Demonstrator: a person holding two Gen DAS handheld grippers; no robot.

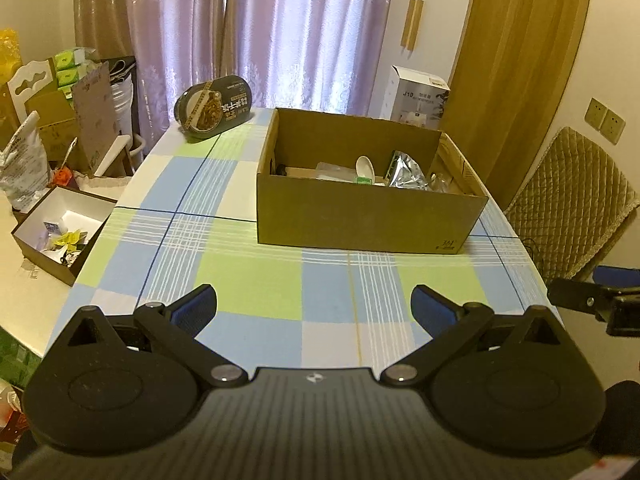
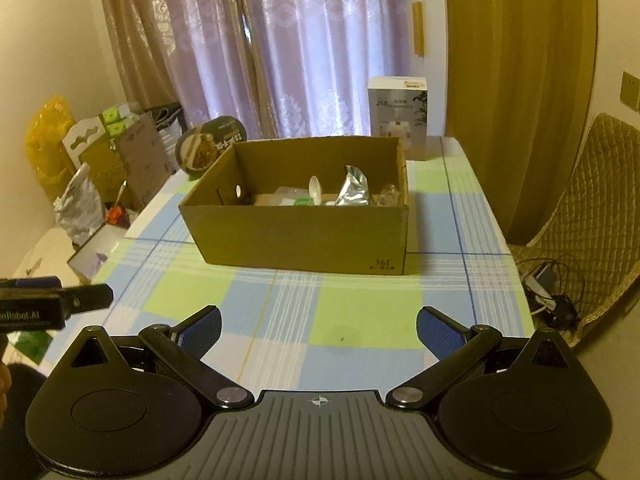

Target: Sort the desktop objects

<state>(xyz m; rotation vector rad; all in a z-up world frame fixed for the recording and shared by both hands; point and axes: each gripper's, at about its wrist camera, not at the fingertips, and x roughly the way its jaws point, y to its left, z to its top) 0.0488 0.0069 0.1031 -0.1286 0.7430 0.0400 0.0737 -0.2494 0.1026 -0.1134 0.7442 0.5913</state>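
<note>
curtains point(image 1: 256, 32): purple, hanging behind the tabletop
chair point(image 2: 592, 216): quilted tan cover, right of the tabletop
wall sockets point(image 1: 605, 120): above the chair
door point(image 2: 516, 80): wooden

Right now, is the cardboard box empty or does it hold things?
Not empty: the cardboard box holds a white spoon and a silver foil pouch.
</note>
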